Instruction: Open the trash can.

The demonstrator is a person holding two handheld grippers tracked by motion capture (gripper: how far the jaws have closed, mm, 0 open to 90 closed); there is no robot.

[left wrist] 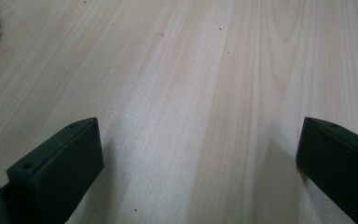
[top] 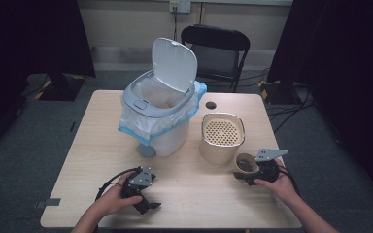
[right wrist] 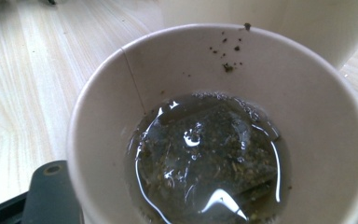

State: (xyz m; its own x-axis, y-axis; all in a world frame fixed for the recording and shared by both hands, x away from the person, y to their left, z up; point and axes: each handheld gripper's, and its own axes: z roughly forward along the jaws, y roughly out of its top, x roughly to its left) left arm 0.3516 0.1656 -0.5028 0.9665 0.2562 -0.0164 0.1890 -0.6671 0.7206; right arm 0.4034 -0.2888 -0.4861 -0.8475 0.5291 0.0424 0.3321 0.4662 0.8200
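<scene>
The right claw (top: 246,175) clamps the paper cup (top: 245,164) of tea at four o'clock on the worktop (top: 97,145), just beside the beige strainer pot (top: 222,137). The left claw (top: 143,204) rests apart at seven o'clock, with the lined bin (top: 159,109) standing open at twelve o'clock.

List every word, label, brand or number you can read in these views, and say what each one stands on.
None can be read. The paper cup, the bin with its raised lid, the strainer pot and the table carry no visible print. The wall outlet is too small to tell any marking.
</scene>
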